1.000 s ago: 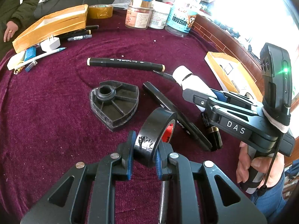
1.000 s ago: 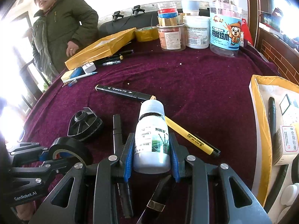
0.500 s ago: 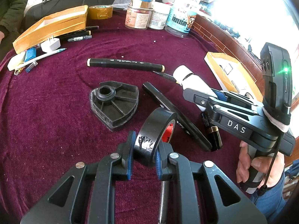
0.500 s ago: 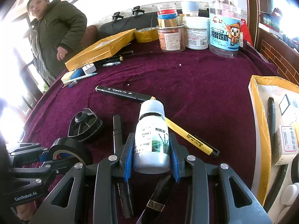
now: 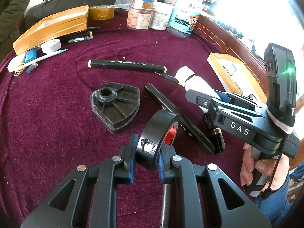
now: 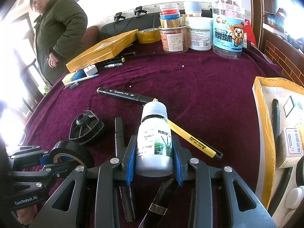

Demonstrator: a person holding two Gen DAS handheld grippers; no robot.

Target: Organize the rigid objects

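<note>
Two grippers, each clamped on one item, above a table under purple velvet cloth.

Left wrist view: the left gripper (image 5: 146, 157) squeezes a roll of black tape (image 5: 157, 138) between its blue pads, above the cloth's (image 5: 47, 114) near edge. Beyond lie a black plastic spool holder (image 5: 115, 106) and a black marker (image 5: 126, 66); jars (image 5: 140, 17) and a yellow-taped box (image 5: 53, 26) line the far edge. Glare whitens the window at the right.
Right wrist view: the right gripper (image 6: 154, 158) clamps a white bottle (image 6: 154, 142) near the cloth's front edge, covering part of a yellow pen (image 6: 193, 140). A tray (image 6: 264, 133) at the right edge is cut off. A person in a green coat (image 6: 60, 32) stands beyond the far left corner.
</note>
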